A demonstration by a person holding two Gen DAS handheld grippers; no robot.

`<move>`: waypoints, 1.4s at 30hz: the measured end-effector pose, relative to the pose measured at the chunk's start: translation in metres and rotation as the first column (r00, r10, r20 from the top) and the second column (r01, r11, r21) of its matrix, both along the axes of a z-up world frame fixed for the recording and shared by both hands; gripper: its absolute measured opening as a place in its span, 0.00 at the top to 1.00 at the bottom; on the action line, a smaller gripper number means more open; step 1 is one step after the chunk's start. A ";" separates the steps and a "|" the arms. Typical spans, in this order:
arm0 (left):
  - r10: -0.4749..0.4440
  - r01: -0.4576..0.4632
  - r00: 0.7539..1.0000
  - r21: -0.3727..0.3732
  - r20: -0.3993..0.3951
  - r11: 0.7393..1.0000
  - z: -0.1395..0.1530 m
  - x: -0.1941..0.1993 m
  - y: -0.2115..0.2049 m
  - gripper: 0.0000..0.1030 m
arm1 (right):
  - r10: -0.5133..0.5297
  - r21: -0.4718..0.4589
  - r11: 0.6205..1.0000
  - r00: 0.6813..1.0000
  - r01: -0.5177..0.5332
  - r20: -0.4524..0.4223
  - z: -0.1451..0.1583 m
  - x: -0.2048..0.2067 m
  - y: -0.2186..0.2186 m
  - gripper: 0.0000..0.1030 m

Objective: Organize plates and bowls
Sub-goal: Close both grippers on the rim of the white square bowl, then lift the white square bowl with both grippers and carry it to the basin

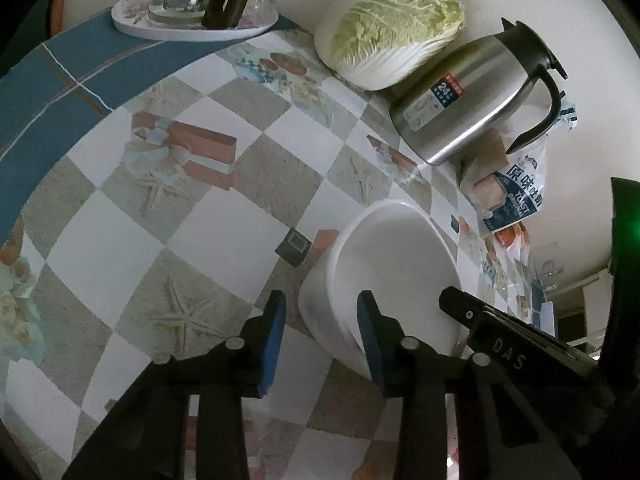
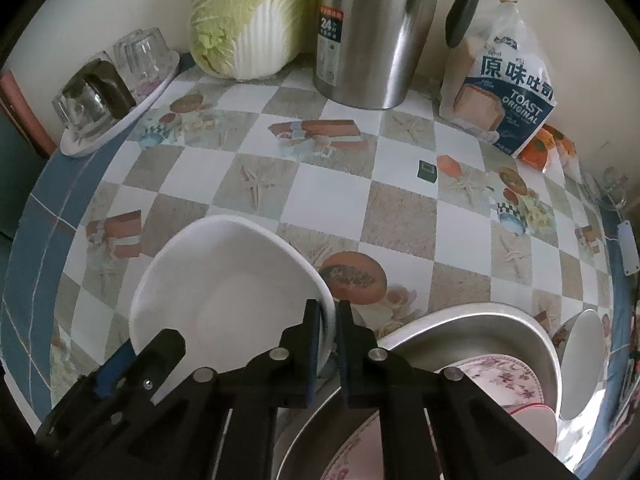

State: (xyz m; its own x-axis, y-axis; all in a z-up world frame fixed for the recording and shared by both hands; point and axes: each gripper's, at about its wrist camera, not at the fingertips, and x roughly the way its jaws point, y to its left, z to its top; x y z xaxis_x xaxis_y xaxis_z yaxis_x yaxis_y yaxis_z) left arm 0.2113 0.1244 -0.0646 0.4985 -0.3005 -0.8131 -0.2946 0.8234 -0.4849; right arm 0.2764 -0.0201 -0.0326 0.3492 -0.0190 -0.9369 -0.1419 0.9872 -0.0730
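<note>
Taking the kettle (image 2: 368,32) as the landmark in the right wrist view, the cabbage (image 2: 248,20) stands just to its left against the wall, and the toast bag (image 2: 500,96) just to its right. Farther left of the kettle, a tray (image 2: 120,120) carries upturned glasses (image 2: 140,52). In front of the kettle, across the table (image 2: 320,196), sits the bowl (image 2: 224,300). To the front right of the kettle, a basin (image 2: 480,332) holds plates (image 2: 504,376).

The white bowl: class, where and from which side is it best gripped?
Grip the white bowl by its thin rim, one finger inside the wall and one outside, coming from the near side. The right gripper already pinches the rim there; the left gripper straddles it.
</note>
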 end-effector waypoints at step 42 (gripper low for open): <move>0.113 -0.113 0.994 0.019 -0.002 0.993 0.027 -0.025 0.040 0.77 | 0.103 0.133 0.986 0.995 -0.100 -0.015 0.017 -0.042 0.034 0.88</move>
State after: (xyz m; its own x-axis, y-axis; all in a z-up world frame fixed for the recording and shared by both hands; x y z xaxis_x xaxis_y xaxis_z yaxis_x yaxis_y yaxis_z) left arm 0.1867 0.1645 -0.0373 0.5256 -0.2269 -0.8199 -0.3876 0.7941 -0.4683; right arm 0.2348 0.0144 -0.0159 0.3228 0.1400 -0.9360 -0.2420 0.9683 0.0614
